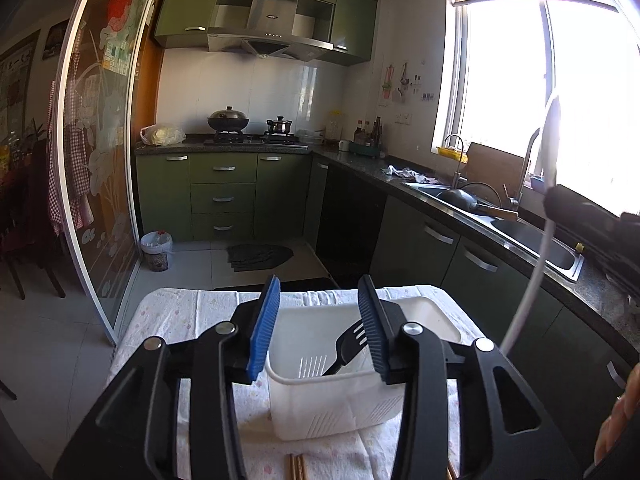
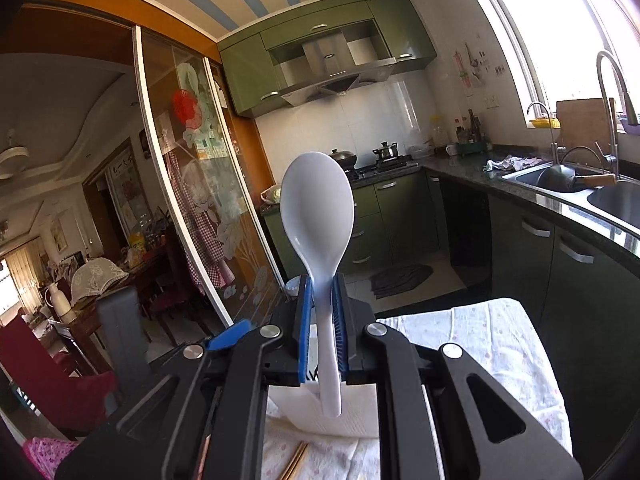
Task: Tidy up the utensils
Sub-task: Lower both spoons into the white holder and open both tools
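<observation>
A: How does the left gripper point(image 1: 320, 326) sit?

B: It tips slightly downward over the white basket point(image 1: 320, 392), jaws apart, nothing between the blue pads point(image 1: 264, 332). A black slotted spatula point(image 1: 350, 344) leans inside the basket, partly hidden behind the right pad.

A: And the right gripper point(image 2: 322, 320)?

B: It points nearly level, clamped on the handle of a white spoon point(image 2: 318, 216), whose bowl stands upright above the fingers. The handle's end pokes out below the pads.

A: Anything cut off?

B: Chopsticks point(image 1: 297, 467) lie on the flowered cloth point(image 1: 180, 312) in front of the basket; only their tips show at the bottom edge. Part of a hand point(image 1: 618, 420) shows at the left view's right edge. Further off, the sink point(image 1: 532, 236) fades into window glare.
</observation>
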Tool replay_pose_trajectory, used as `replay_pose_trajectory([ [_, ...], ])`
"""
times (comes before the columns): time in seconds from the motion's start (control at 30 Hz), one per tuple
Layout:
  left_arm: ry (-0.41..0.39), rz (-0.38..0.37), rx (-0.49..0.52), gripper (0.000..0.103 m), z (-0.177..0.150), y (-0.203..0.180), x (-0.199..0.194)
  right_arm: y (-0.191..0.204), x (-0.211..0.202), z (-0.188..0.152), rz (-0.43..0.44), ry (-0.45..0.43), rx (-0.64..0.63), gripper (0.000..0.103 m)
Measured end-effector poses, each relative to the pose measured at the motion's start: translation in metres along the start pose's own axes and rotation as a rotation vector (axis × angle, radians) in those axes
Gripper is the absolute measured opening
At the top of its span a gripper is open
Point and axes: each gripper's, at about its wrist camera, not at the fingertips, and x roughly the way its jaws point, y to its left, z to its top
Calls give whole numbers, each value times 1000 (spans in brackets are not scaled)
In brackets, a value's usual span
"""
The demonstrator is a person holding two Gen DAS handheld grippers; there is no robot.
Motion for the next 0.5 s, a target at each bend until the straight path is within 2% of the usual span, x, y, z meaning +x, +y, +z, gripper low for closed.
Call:
replay_pose_trajectory([
  [0.13,4,8,10,43,-9,10,-25,-3,36,9,-36,-10,-14,11],
  [0.27,29,23,28,43,-22,19,-43,-10,70,-2,-80,41,-17,12],
  [0.4,107,32,38,43,-35,26,-47,-16,90,-29,-90,107,-8,12],
  [0.5,206,32,31,43,-45,28,-41,-17,94,-47,-87,139,-20,12],
])
